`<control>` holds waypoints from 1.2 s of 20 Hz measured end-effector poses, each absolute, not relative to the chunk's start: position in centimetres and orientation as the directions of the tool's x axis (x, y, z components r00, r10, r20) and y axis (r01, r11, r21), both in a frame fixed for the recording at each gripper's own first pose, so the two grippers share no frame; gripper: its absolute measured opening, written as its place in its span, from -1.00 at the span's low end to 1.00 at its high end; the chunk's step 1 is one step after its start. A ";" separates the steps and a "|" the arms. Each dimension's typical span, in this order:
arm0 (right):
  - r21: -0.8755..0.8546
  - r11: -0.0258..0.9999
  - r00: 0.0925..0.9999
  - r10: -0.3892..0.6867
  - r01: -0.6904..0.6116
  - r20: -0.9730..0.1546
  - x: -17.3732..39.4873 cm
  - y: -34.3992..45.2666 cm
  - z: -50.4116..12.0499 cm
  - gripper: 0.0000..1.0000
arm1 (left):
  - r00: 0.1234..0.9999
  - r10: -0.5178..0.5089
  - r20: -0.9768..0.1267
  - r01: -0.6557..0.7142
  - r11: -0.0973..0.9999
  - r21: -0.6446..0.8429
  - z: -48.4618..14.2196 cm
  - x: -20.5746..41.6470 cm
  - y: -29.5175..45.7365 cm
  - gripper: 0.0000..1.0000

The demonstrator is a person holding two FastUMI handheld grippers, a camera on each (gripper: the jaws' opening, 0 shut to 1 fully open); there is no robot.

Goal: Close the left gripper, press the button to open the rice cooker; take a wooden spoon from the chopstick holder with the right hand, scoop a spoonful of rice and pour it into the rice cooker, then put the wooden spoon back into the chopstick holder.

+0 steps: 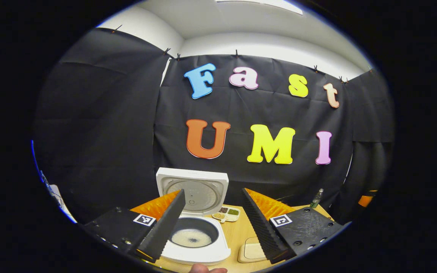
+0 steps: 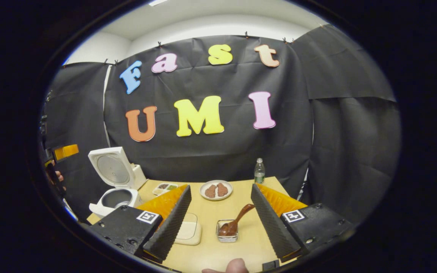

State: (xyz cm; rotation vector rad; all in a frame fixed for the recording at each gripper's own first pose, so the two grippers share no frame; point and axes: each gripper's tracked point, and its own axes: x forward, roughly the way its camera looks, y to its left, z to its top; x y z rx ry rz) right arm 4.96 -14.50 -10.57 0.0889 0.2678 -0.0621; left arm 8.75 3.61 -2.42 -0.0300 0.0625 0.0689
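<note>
Rice cooker [image 1: 194, 235] lid up; both tongs wide, holding nothing.

Left tongs [image 1: 212, 227]: cooker sits between and just beyond the fingers, white grains in its pot. Right tongs [image 2: 220, 223]: wooden spoon [image 2: 235, 223] ahead between the fingers, bowl resting in a small clear holder [image 2: 227, 234] on the table [image 2: 241, 246]; cooker well off to their left.
</note>
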 end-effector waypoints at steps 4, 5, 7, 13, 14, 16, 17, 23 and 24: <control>0.097 0.993 0.948 -0.037 0.071 -0.317 5.4 -15.9 -14.1 1.00 | 0.996 0.040 -0.074 -0.043 0.998 -0.042 -2.7 6.9 1.2 0.87; 0.107 0.992 0.942 -0.032 0.072 -0.334 5.7 -16.3 -15.2 1.00 | 0.997 0.041 -0.072 -0.043 0.998 -0.037 -2.8 6.6 0.9 0.88; 0.138 0.987 0.931 -0.021 0.077 -0.365 6.4 -17.1 -17.3 1.00 | 0.997 0.044 -0.068 -0.045 0.999 -0.020 -3.0 6.3 0.2 0.88; 0.215 0.969 0.873 -0.002 0.122 -0.487 10.3 -19.7 -26.3 0.89 | 0.994 0.046 -0.095 -0.050 0.998 -0.033 -3.3 6.7 -2.1 0.88; 0.225 0.966 0.862 0.005 0.126 -0.506 10.9 -20.0 -27.7 1.00 | 0.993 0.056 -0.100 -0.059 0.998 -0.026 -3.5 7.0 -2.1 0.88; 0.237 0.964 0.843 0.023 0.124 -0.537 12.1 -20.2 -30.1 0.99 | 0.991 0.074 -0.110 -0.076 0.997 -0.014 -3.8 7.4 -2.5 0.88; 0.242 0.963 0.836 0.032 0.122 -0.548 12.9 -20.4 -31.2 0.86 | 0.990 0.079 -0.115 -0.081 0.997 -0.011 -4.0 7.4 -2.7 0.88; 0.311 0.944 0.799 0.100 0.112 -0.592 17.8 -20.4 -36.2 0.69 | 0.976 0.132 -0.171 -0.128 0.991 0.036 -5.7 7.4 -3.2 0.88; 0.316 0.942 0.795 0.106 0.111 -0.597 18.4 -20.3 -36.6 0.66 | 0.974 0.141 -0.178 -0.136 0.990 0.038 -5.8 7.3 -3.1 0.88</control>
